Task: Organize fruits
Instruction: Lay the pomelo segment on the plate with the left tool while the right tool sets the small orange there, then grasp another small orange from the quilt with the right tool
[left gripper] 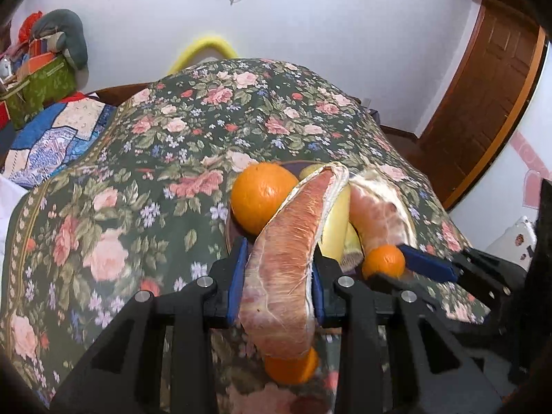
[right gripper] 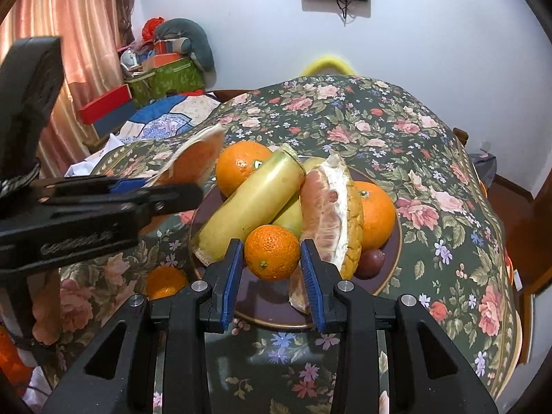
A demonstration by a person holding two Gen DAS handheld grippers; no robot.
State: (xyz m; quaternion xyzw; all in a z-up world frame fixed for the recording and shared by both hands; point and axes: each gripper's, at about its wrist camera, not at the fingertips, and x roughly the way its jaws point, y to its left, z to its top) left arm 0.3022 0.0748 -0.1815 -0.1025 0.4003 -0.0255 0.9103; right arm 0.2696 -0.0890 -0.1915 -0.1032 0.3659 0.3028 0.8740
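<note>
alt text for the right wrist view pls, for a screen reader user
The right claw closes on a small mandarin at the near edge of a dark plate piled with oranges, a green banana and a pomelo wedge. At left, the left claw holds another pomelo wedge above the floral tablecloth.

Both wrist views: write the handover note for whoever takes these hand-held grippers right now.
Left hand-held gripper: shut on a pomelo wedge, held beside the plate.
Right hand-held gripper: its blue pads flank a small mandarin at the plate's front; firm grip cannot be confirmed.
On the plate: two oranges, banana pieces, another pomelo wedge, a dark passion fruit.
Left to do: place the held wedge; a mandarin lies on the tablecloth off the plate.
</note>
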